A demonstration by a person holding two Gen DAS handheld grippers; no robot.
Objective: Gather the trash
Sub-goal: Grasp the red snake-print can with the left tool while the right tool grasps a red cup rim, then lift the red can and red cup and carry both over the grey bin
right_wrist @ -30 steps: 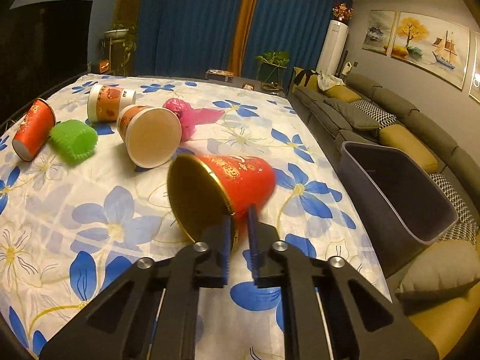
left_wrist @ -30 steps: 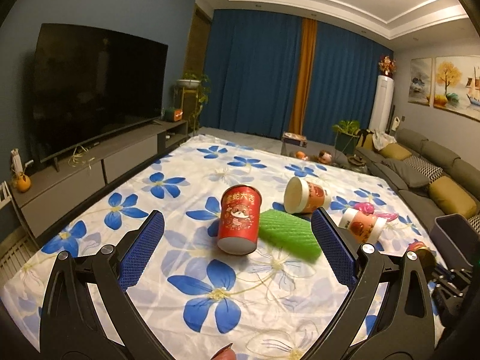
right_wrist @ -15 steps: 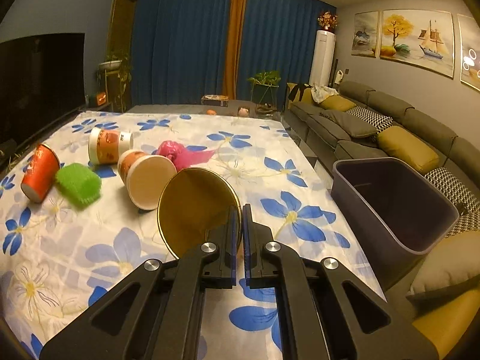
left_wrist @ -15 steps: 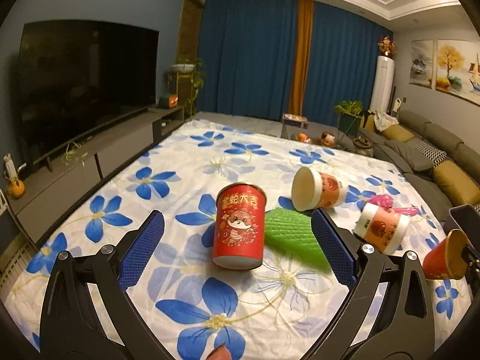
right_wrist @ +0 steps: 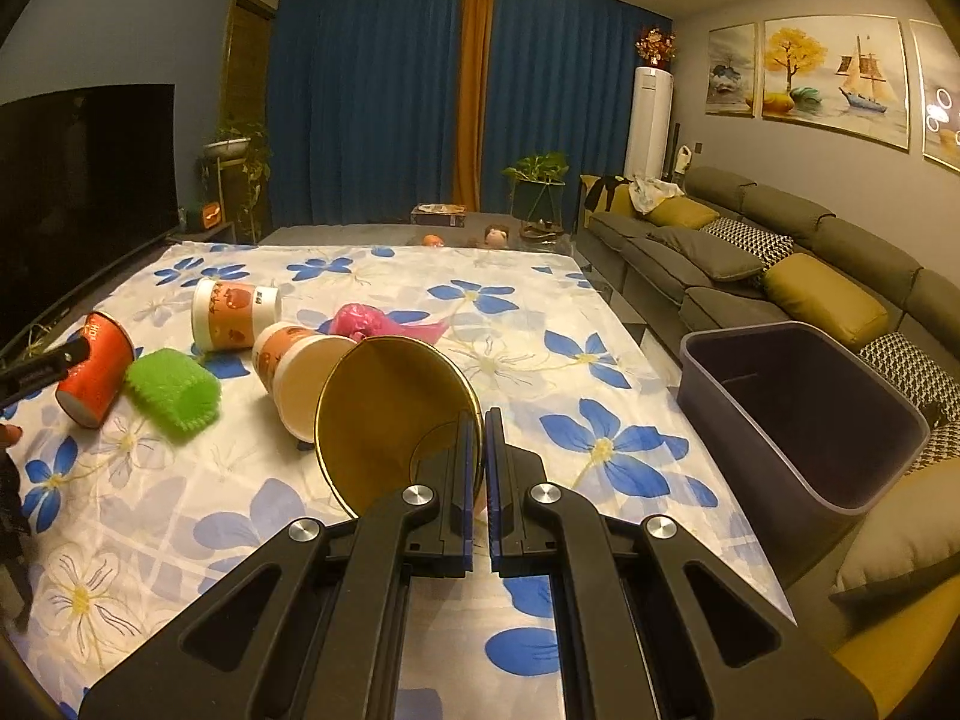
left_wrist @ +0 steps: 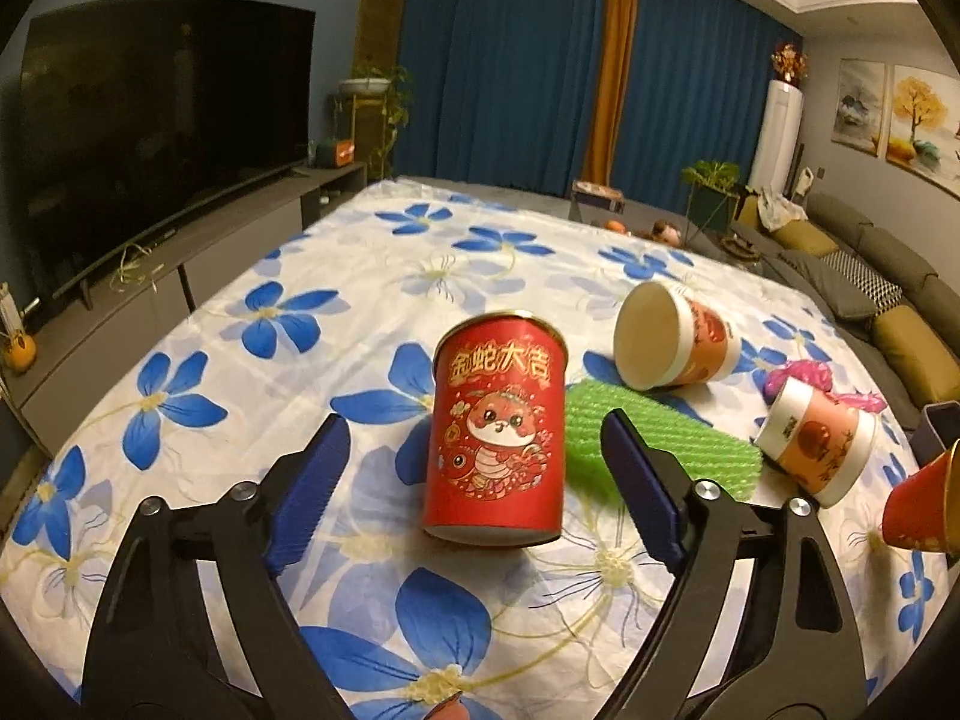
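Observation:
My right gripper (right_wrist: 478,420) is shut on the rim of a red paper cup with a gold inside (right_wrist: 390,414), held above the flowered tablecloth (right_wrist: 588,360); that cup shows at the right edge of the left wrist view (left_wrist: 918,510). My left gripper (left_wrist: 474,456) is open, its jaws on either side of another red cup (left_wrist: 498,432) lying on the cloth, also in the right wrist view (right_wrist: 96,372). A green foam sleeve (left_wrist: 654,450) lies beside it. Two orange-and-white cups (left_wrist: 672,348) (left_wrist: 816,444) and a pink bag (right_wrist: 372,321) lie further on.
A dark plastic bin (right_wrist: 798,408) stands off the table's right edge, by the grey sofa (right_wrist: 780,252). A TV (left_wrist: 150,138) on a low cabinet runs along the left. Blue curtains and plants are at the back.
My left gripper has moved closer to the lying red cup, which now sits between its open jaws. My right gripper has lifted its cup off the cloth, mouth turned toward the camera.

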